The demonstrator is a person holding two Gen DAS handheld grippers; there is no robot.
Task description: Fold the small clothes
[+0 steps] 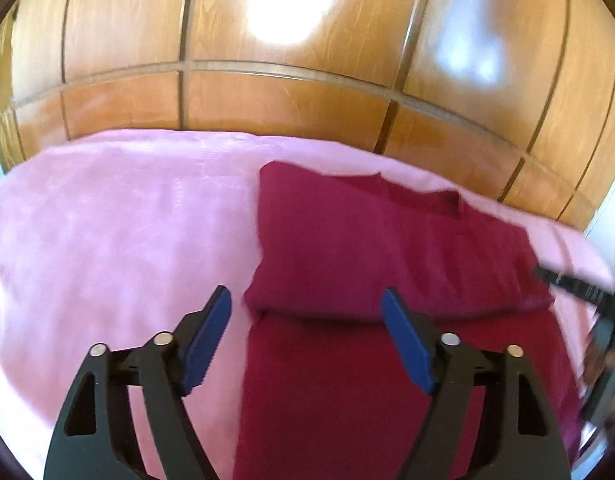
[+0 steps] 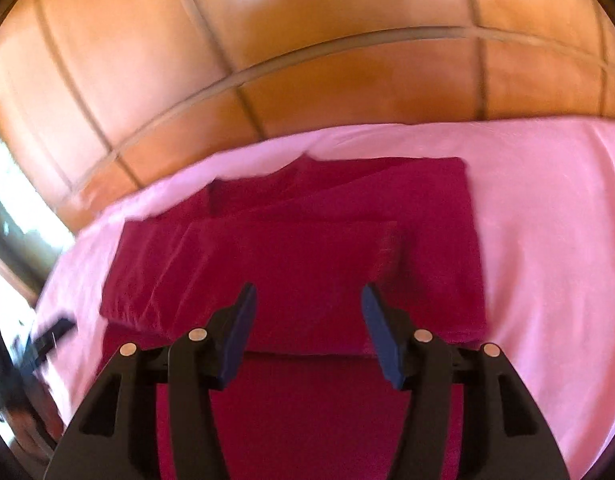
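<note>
From the left wrist camera I look down along my left gripper (image 1: pixel 305 300), its two blue-padded black fingers (image 1: pixel 407 344) standing wide apart with nothing between them. Below and ahead lies the dark red, partly folded cloth garment (image 1: pixel 387 248), spread on a bed covered by a soft pink blanket (image 1: pixel 119 220). The garment's far part is doubled back over itself, forming a thick rounded fold edge that runs across the view just beyond the fingertips; a flatter single layer of the same red cloth stretches toward me under the right finger. The left finger hangs over bare pink blanket, beside the garment's left edge. Behind the bed stands a glossy brown wooden panelled wardrobe (image 1: pixel 287 96) with bright reflections on it. At the right edge, a blurred dark shape is my right gripper (image 1: pixel 567 280) (too smeared to read its fingers from here).

From the right wrist camera, the right gripper (image 2: pixel 307 300) points down at the same dark red garment (image 2: pixel 307 248), fingers (image 2: pixel 381 340) parted and empty, both hanging over the red cloth near the fold edge. The pink blanket (image 2: pixel 547 220) fills the right side, and the wooden wardrobe (image 2: pixel 267 40) rises behind. A dark blur at the lower left is the left gripper (image 2: pixel 47 336). This whole view is motion-blurred.
</note>
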